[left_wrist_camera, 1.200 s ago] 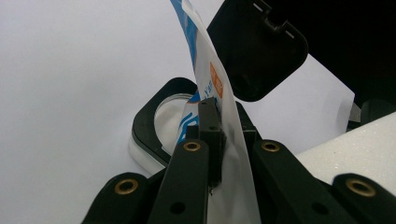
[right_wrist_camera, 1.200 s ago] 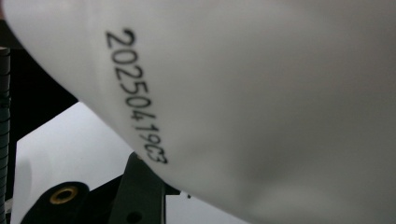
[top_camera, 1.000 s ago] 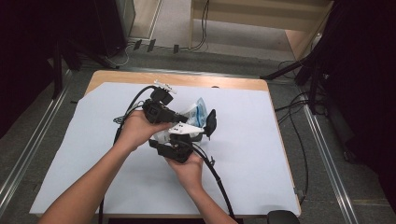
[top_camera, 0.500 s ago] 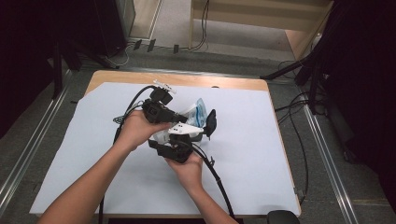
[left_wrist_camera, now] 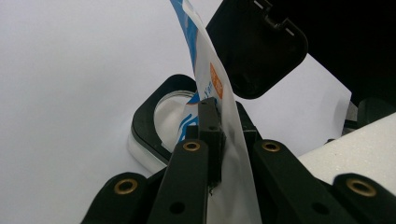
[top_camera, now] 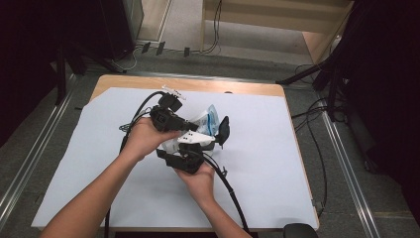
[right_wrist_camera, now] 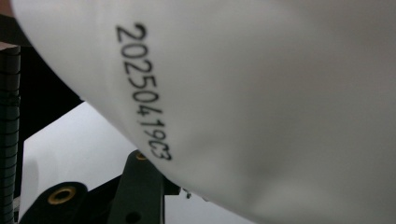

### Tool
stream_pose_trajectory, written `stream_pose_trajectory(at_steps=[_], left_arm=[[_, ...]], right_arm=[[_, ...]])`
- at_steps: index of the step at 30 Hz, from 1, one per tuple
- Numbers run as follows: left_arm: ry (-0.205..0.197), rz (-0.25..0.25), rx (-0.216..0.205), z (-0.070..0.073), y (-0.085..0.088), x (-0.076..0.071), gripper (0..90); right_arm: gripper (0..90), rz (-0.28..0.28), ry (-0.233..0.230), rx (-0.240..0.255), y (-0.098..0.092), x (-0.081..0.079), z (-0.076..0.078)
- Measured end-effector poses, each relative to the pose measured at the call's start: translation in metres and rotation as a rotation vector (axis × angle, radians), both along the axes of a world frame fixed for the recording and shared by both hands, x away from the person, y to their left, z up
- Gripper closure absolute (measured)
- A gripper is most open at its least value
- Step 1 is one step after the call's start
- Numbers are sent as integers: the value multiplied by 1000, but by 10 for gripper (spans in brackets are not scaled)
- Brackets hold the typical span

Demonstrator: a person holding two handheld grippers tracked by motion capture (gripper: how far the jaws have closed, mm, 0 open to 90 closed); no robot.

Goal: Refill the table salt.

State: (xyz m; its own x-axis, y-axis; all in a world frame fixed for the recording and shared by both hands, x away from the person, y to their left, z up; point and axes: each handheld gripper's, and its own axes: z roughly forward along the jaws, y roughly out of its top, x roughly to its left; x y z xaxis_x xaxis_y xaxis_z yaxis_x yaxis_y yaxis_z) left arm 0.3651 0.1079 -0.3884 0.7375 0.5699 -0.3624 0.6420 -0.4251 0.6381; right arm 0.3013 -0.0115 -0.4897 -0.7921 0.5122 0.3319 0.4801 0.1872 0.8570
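A white and blue plastic pouch [top_camera: 208,119] stands up between both grippers at the middle of the table. In the left gripper view my left gripper [left_wrist_camera: 219,135] is shut on the pouch's [left_wrist_camera: 210,79] lower edge. Behind it a black ring-shaped container [left_wrist_camera: 149,112] lies on the mat with its black lid [left_wrist_camera: 254,46] flipped up. The lid [top_camera: 224,130] also stands upright in the high view. My right gripper [top_camera: 200,146] sits just below the pouch. Its view has the pouch's white side [right_wrist_camera: 257,93], printed with a code, very close. One black finger [right_wrist_camera: 140,191] shows under it, so its grip is hidden.
A white mat [top_camera: 277,163] covers the wooden table [top_camera: 198,85]. Black cables [top_camera: 228,188] trail from both grippers toward the near edge. Metal rails [top_camera: 346,163] run along the floor on both sides, and more cables lie on the floor at the right.
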Motion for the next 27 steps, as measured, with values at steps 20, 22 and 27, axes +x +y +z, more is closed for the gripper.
stream_pose_trajectory(at_steps=[20,22,27], left_arm=[[10,-1,4,-1,0,1,875],[10,-2,7,0,-1,0,877],[8,2,5,0,-1,0,881]], right_arm=[[625,6,6,3,1,0,-1],[626,4,1,-3,1,0,0],[636,10,7,-10,0,1,0]])
